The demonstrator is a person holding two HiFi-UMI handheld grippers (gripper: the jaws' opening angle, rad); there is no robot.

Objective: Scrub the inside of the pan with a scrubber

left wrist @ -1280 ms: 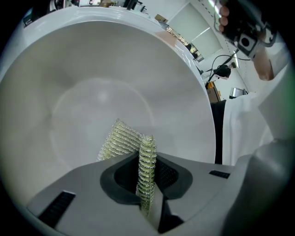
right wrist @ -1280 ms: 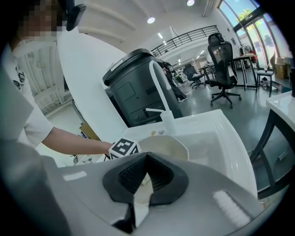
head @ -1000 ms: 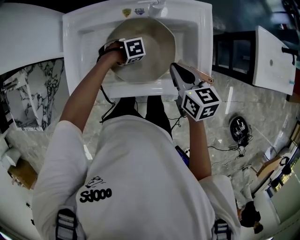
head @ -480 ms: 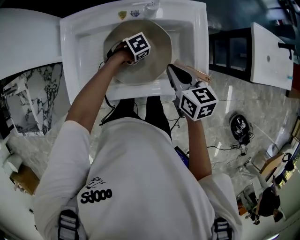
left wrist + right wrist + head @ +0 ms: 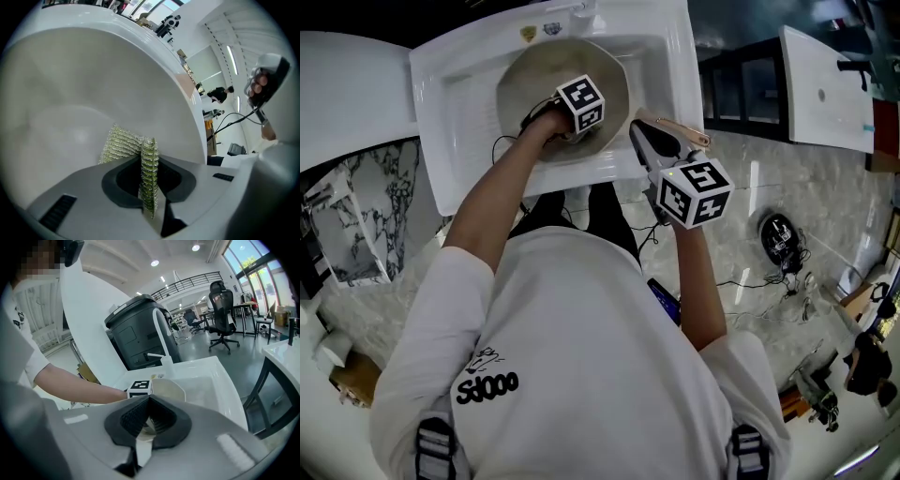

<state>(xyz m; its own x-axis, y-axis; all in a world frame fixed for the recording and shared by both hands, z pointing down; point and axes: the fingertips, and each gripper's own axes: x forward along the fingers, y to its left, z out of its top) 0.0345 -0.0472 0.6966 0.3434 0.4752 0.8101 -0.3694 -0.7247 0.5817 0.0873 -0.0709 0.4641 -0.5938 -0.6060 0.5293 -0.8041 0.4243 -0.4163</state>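
In the sink, your L gripper is clamped on the green scrubber, pressed to the pan inside. R gripper hovers beside, jaws together, empty. Scrubbing seems midway; the amt left is unclear.

Green-silver mesh scrubber, beige pan, white sink

You stood on pale marble floor. Room was an open-plan office: black office chair, desks, tall windows at upper right, round ceiling lights, mezzanine railing.
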